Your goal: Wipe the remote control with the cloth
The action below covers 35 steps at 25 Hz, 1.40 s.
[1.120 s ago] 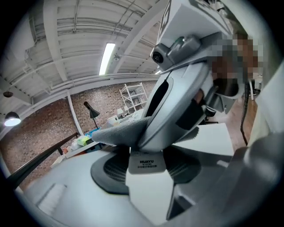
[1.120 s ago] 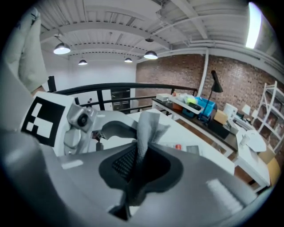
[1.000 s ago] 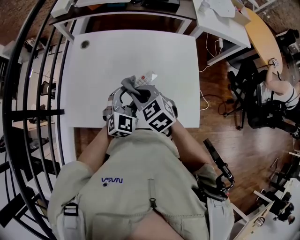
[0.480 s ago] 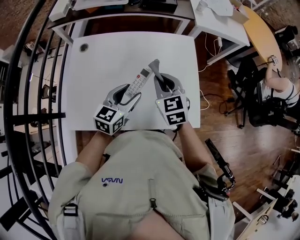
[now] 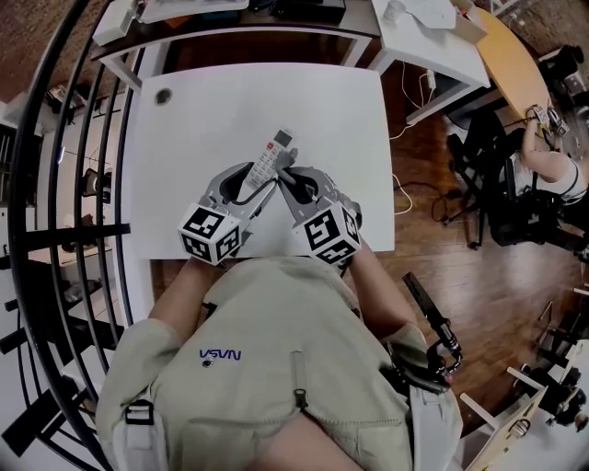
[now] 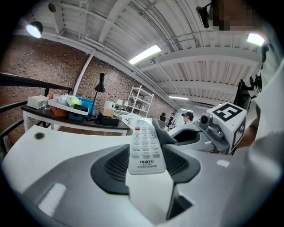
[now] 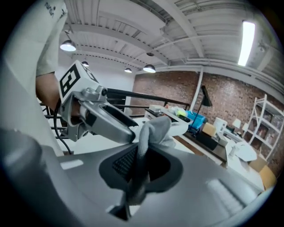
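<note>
Quickly, in the head view: a black rail (image 5: pixel 55 230) curves down the left edge. Next comes the white table (image 5: pixel 212 110), centre, with a round hole (image 5: pixel 165 94) near its upper left corner. A cluttered desk (image 5: pixel 239 23) runs along the top edge. Wood floor (image 5: pixel 433 267) fills the right side, and a seated person (image 5: pixel 543 170) is at the far right. The wearer's beige top (image 5: pixel 276 368) fills the lower centre and hides the upper arms.

The left gripper (image 5: pixel 260 181) is over the table's near edge, its marker cube to the lower left and its jaws aimed up-right. In its own view the left gripper (image 6: pixel 146 166) has wide-set jaws clamped on the near end of the remote (image 6: pixel 145 148). The right gripper (image 5: pixel 288 180) sits just beside it, its cube to the lower right and its jaws aimed up-left, so the two tools form a V. In the right gripper view, the right gripper (image 7: pixel 140 166) has jaws nearly together, pinching the cloth (image 7: pixel 151 133).

The remote (image 5: pixel 273 155) sticks out past the left jaws toward the upper centre, held off the table. It is white and slim, with rows of pale buttons, one red button at the far end and "HUAYU" printed near the held end. The cloth (image 5: pixel 287 174) is grey and bunched. Its loose end pokes past the right tips and lies against the remote's right edge in the left gripper view (image 6: pixel 162 133).
</note>
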{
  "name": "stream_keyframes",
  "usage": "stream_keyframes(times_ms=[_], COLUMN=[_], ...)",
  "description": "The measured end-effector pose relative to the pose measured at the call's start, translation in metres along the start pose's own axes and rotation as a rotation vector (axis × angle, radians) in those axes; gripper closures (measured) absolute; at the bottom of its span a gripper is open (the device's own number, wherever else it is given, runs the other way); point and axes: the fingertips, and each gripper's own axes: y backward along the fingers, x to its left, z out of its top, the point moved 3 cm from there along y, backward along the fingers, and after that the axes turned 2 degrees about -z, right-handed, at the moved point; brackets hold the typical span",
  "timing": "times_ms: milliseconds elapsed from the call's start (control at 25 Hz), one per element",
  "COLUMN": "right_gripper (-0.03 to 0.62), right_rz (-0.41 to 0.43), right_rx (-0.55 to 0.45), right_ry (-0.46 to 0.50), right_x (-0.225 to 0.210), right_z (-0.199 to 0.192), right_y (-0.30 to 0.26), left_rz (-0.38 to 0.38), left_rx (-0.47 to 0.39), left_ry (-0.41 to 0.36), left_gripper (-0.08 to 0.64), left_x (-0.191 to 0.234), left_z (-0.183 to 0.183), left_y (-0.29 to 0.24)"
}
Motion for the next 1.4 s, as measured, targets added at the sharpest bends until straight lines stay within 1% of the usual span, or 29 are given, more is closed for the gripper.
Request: stream_keyframes(times_ms=[40, 80, 120, 240, 280, 360, 440, 520, 640, 720, 760, 800, 840, 920, 960, 1000, 1080, 1240, 1320, 1400], right_gripper=[0.566, 0.566, 0.566, 0.566, 0.566, 0.566, 0.565, 0.566, 0.565, 0.566, 0.565, 0.565, 0.565, 0.566, 0.565, 0.565, 0.565, 0.565, 0.565, 0.565], right_rz=[-0.008, -0.034, -0.077, -0.242, -0.28, -0.318, -0.328, -0.321, -0.29, -0.26, -0.241, -0.221, -0.2, -0.163, -0.154, -0.153, -0.175, -0.277, -0.303, -0.304], right_rx=[0.001, 0.006, 0.014, 0.039, 0.045, 0.047, 0.029, 0.0, -0.042, -0.066, -0.078, -0.089, -0.099, -0.121, -0.132, -0.143, -0.177, -0.323, -0.414, -0.494], right_ry=[-0.001, -0.014, -0.04, -0.122, -0.125, -0.084, -0.005, 0.088, 0.206, 0.263, 0.287, 0.307, 0.322, 0.323, 0.306, 0.276, 0.186, -0.045, -0.128, -0.17], right_x=[-0.003, -0.01, -0.02, -0.055, -0.065, -0.076, -0.078, -0.072, -0.053, -0.04, -0.032, -0.024, -0.017, -0.005, -0.002, -0.003, -0.014, -0.058, -0.077, -0.09], right_z=[-0.001, -0.004, -0.007, -0.019, -0.021, -0.021, -0.016, -0.009, -0.003, 0.0, 0.002, 0.004, 0.007, 0.011, 0.012, 0.013, 0.015, 0.026, 0.042, 0.061], right_y=[0.001, 0.001, 0.002, 0.004, 0.005, 0.005, 0.003, 0.001, -0.001, -0.002, -0.002, -0.002, 0.0, 0.005, 0.007, 0.011, 0.019, 0.043, 0.057, 0.068], left_rz=[-0.003, -0.008, -0.016, -0.051, -0.062, -0.08, -0.095, -0.103, -0.099, -0.092, -0.093, -0.104, -0.127, -0.204, -0.243, -0.276, -0.326, -0.446, -0.507, -0.547], left_rx=[-0.004, -0.009, -0.013, -0.021, -0.022, -0.019, -0.013, -0.014, -0.021, -0.027, -0.032, -0.041, -0.056, -0.099, -0.121, -0.14, -0.175, -0.266, -0.303, -0.32], left_ry=[0.004, 0.007, 0.009, -0.002, -0.009, -0.032, -0.054, -0.062, -0.078, -0.089, -0.079, -0.048, 0.008, 0.174, 0.257, 0.327, 0.43, 0.636, 0.718, 0.759], left_gripper=[0.321, 0.321, 0.321, 0.319, 0.319, 0.32, 0.321, 0.319, 0.319, 0.319, 0.319, 0.319, 0.319, 0.319, 0.319, 0.319, 0.319, 0.319, 0.319, 0.319], left_x=[-0.001, -0.003, -0.005, -0.014, -0.017, -0.024, -0.03, -0.034, -0.036, -0.034, -0.034, -0.033, -0.032, -0.032, -0.032, -0.032, -0.032, -0.031, -0.033, -0.036], left_z=[0.001, 0.002, 0.003, 0.009, 0.011, 0.014, 0.016, 0.018, 0.022, 0.024, 0.025, 0.026, 0.028, 0.031, 0.034, 0.036, 0.041, 0.05, 0.053, 0.053], left_y=[0.0, 0.0, 0.0, 0.001, 0.001, 0.0, -0.001, -0.002, 0.0, 0.001, 0.001, 0.001, 0.002, 0.004, 0.005, 0.007, 0.009, 0.013, 0.013, 0.013])
